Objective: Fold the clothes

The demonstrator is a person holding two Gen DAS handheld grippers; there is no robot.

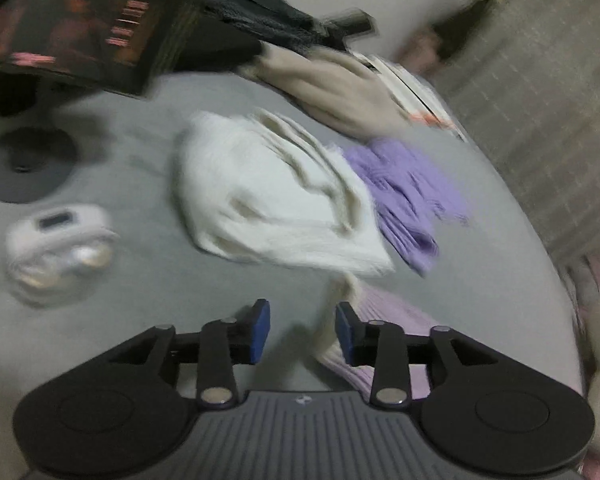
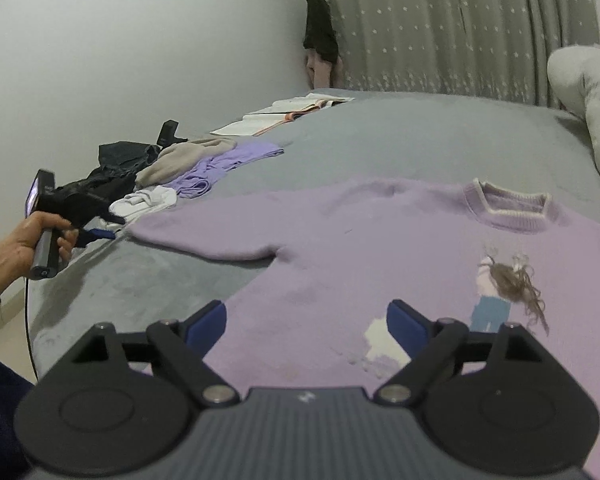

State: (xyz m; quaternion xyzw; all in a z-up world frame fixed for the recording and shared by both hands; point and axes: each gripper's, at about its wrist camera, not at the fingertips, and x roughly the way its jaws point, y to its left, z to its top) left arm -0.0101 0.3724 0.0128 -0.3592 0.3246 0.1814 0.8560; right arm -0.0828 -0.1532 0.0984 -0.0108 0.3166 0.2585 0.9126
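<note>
A lilac sweater (image 2: 380,248) with a girl picture lies flat, face up, on the grey bed (image 2: 420,132), collar to the far right and one sleeve stretched left. My right gripper (image 2: 306,326) is open and empty, low over the sweater's lower body. My left gripper (image 1: 302,332) is open and empty at the end of that sleeve; the cream-edged cuff (image 1: 342,312) lies by the right fingertip. In the right wrist view a hand holds the left gripper (image 2: 96,234) at the sleeve end.
Beyond the sleeve lie a white garment (image 1: 276,200), a purple garment (image 1: 404,192), a beige one (image 1: 340,92) and dark clothes (image 2: 112,164). Open books (image 2: 284,114), a white device (image 1: 56,252), a black stand base (image 1: 28,164), a grey pillow (image 2: 588,92) and curtain (image 2: 460,20) are around.
</note>
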